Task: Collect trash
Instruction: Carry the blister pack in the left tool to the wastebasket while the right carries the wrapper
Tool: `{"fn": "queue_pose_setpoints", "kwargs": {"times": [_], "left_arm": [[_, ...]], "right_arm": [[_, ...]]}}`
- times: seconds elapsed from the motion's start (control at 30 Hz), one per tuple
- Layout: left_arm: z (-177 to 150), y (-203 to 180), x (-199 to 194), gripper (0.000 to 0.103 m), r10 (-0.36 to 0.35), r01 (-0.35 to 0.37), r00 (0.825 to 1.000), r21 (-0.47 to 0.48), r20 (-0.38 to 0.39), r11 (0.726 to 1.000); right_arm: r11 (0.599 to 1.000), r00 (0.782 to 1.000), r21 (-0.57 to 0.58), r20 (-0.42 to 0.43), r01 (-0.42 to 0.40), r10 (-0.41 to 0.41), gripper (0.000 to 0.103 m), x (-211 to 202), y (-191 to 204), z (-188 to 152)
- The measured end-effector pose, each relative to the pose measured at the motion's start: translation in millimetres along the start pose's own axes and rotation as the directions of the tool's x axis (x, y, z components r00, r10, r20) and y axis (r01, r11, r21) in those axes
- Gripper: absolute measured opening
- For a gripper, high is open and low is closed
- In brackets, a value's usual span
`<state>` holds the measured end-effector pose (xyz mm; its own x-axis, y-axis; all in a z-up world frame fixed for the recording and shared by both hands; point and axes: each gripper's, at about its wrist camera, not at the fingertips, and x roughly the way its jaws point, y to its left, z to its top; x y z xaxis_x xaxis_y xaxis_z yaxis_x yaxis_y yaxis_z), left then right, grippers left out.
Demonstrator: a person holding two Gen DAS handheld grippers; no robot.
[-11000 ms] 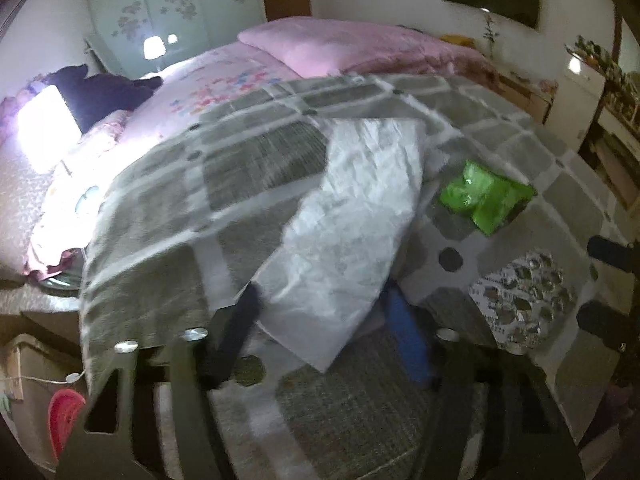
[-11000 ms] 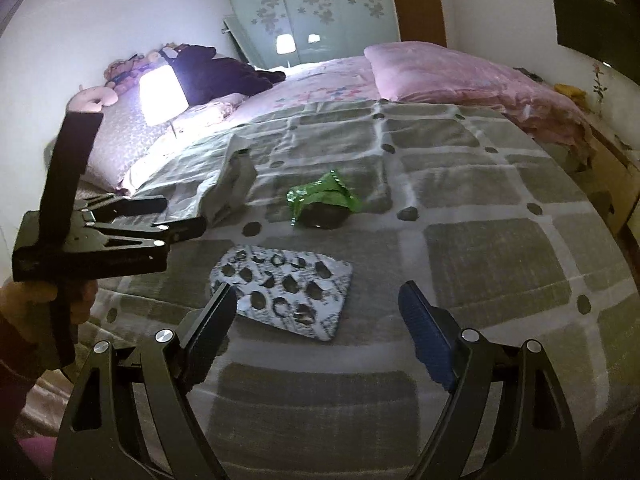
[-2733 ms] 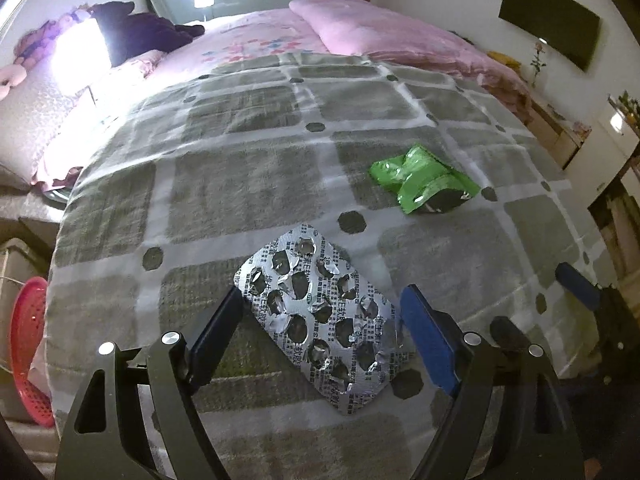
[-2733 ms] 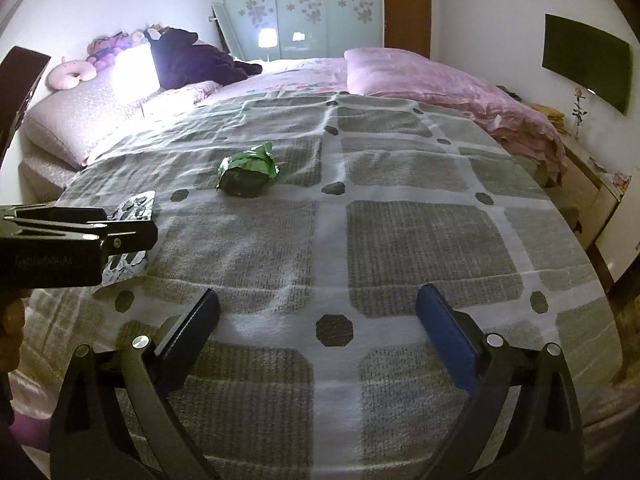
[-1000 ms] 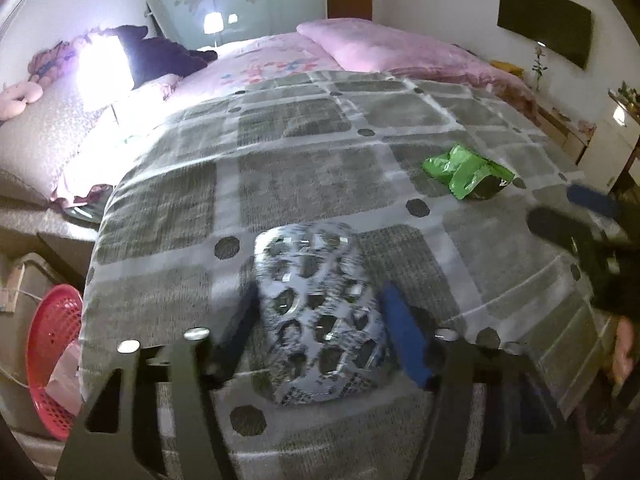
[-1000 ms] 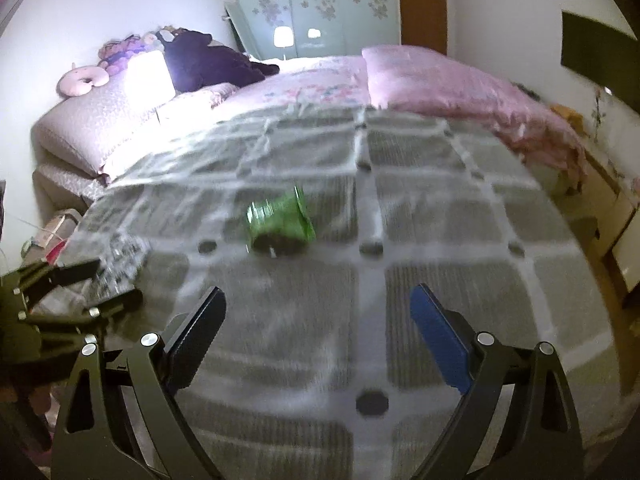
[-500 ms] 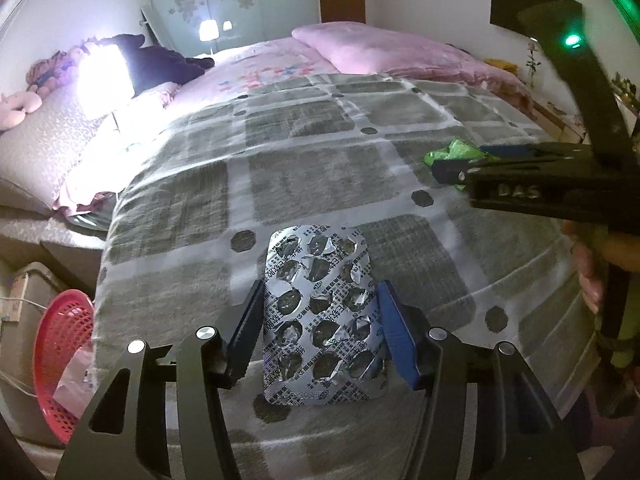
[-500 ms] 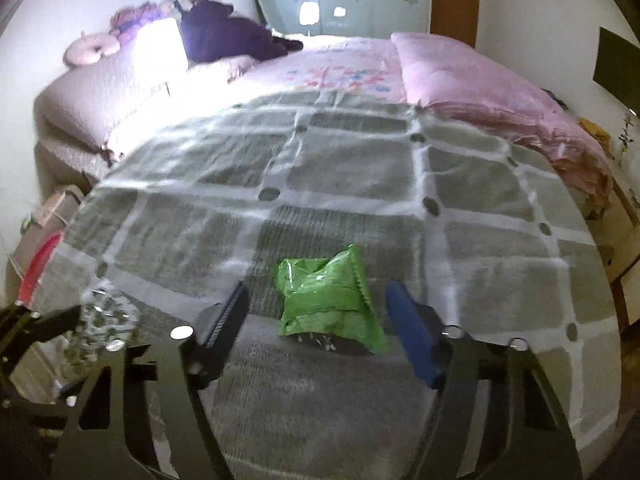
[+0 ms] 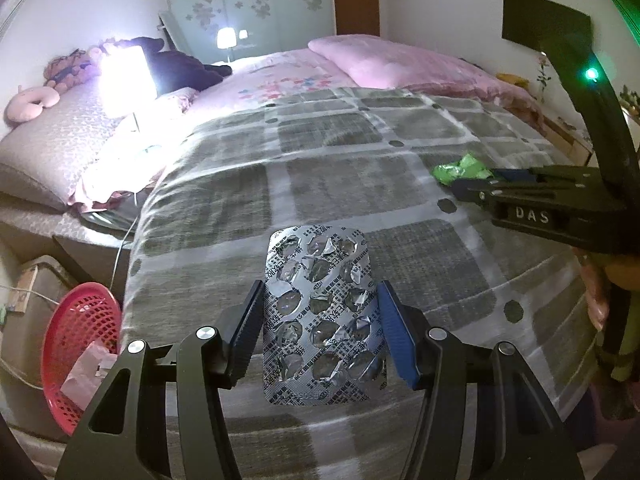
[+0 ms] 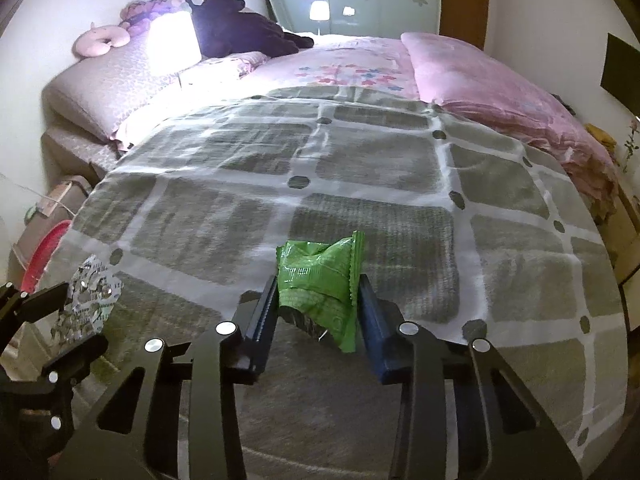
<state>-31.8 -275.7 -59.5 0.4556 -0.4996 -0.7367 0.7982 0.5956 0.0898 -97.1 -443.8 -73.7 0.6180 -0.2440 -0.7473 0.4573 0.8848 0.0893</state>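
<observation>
A silver blister pack (image 9: 320,320) with popped pockets stands upright between my left gripper's (image 9: 319,288) pads, which are shut on its two long edges just above the grey checked blanket (image 9: 340,184). My right gripper (image 10: 317,282) is closing its jaws on a crumpled green wrapper (image 10: 316,264); both pads touch its sides. In the left wrist view the green wrapper (image 9: 460,170) shows at the tips of the right gripper (image 9: 480,182). The right wrist view shows the left gripper (image 10: 48,320) and the blister pack (image 10: 90,300) at lower left.
A red mesh basket (image 9: 80,332) with white paper (image 9: 86,372) inside sits on the floor left of the bed. A pink duvet (image 9: 400,60) covers the far side. A bright lamp (image 9: 126,76) glares at back left. A person's hand (image 9: 600,292) grips the right tool.
My right gripper has moved in over the green wrapper and its jaws have narrowed around it. The left gripper keeps the blister pack and has shifted slightly toward the bed's left side.
</observation>
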Motion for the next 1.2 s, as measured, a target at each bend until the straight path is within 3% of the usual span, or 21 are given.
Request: {"fn": "queue_pose_setpoints", "kwargs": {"times": [0.57,1.2], "left_arm": [[-2.0,33.8,-25.1,0.054,0.081,-0.078,0.995,-0.059,0.051,0.995],[-15.8,98.5,-62.8,0.054,0.220,-0.207,0.973,-0.155,0.069,0.966]], "right_arm": [[0.997,0.996,-0.012,0.018,-0.082,0.082,0.037,-12.4,29.5,-1.1],[0.979,0.984,-0.101,-0.001,-0.177,0.178,0.037,-8.7,92.3,1.5]]}}
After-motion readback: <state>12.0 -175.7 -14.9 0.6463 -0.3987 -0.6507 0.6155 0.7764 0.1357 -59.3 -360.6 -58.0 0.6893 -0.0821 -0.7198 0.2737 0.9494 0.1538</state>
